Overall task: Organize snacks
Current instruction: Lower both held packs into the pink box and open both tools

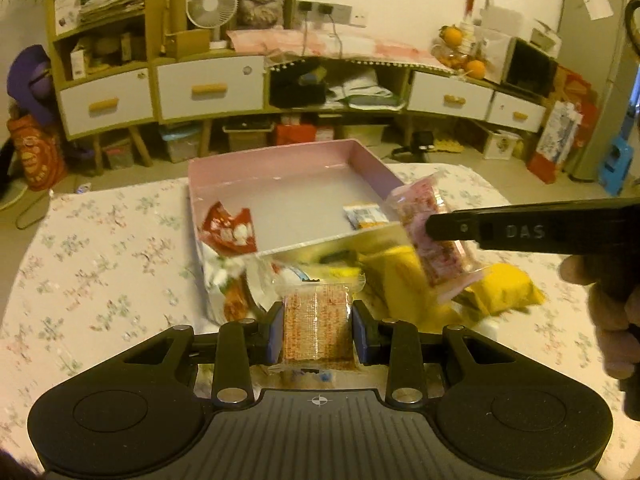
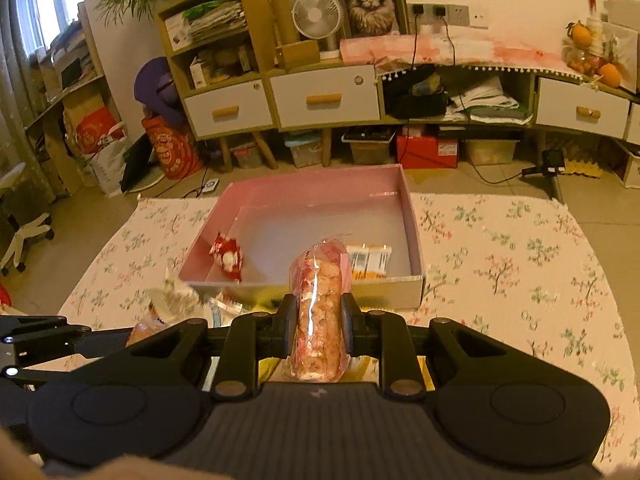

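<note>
left tool (image 1: 318, 334) pinches an orange cracker packet (image 1: 318, 330) flat between its blue pads, packet upright in the jaws, lifted above the snack pile. right tool (image 2: 316, 330) pinches a pink snack packet (image 2: 318, 320) edge-on, jaws pressed tight on it; from the left wrist view the same packet hangs tilted off the right tool's black finger, over the box's near right corner. a hand (image 1: 612, 320) grips the right tool at the right edge of that view. just past the left tool, loose snacks lie on the floral tabletop (image 1: 100, 260) against the box's near wall: yellow packets (image 1: 500, 292), a white packet (image 1: 224, 284), others blurred. beyond them the pink box (image 2: 410, 216) sits open with a red packet (image 2: 228, 254) at its near left and an orange-white packet (image 2: 368, 260) at its near right. far back, cabinet with white drawers (image 2: 326, 98), a small fan (image 2: 316, 12).
</note>
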{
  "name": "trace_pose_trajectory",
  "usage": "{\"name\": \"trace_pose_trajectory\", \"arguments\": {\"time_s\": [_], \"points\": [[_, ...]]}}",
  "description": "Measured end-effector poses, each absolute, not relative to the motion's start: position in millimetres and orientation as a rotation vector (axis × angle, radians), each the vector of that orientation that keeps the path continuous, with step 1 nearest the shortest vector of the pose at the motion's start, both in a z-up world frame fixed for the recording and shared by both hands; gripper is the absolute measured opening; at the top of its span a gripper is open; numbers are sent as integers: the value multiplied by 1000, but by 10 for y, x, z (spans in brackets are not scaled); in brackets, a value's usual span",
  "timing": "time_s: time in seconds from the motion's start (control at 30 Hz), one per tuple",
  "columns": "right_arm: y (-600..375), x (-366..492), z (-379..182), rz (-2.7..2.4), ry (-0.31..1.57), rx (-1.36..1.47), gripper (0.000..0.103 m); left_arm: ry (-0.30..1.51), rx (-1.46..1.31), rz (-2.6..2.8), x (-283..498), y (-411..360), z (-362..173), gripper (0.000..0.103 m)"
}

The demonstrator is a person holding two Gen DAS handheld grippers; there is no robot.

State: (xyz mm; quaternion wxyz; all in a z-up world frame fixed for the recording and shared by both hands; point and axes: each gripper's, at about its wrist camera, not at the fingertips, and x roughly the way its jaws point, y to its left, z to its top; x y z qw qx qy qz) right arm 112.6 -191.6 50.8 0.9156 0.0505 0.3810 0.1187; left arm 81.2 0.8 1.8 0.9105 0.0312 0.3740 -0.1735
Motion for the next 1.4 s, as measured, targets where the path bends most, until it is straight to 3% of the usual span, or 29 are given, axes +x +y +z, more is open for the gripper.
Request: {"name": "trace_pose_trajectory", "arguments": {"time_s": [0.43, 1.27, 1.4], "points": [[-2041, 1598, 504, 206, 745, 110, 21, 716, 100, -341, 1498, -259, 222, 32], [-1848, 2239, 186, 178, 831, 21, 18, 833, 153, -261, 2379, -364, -341, 32], [-1874, 2260, 203, 167, 840, 24, 26, 824, 166, -276, 2369, -404, -305, 40]]}}
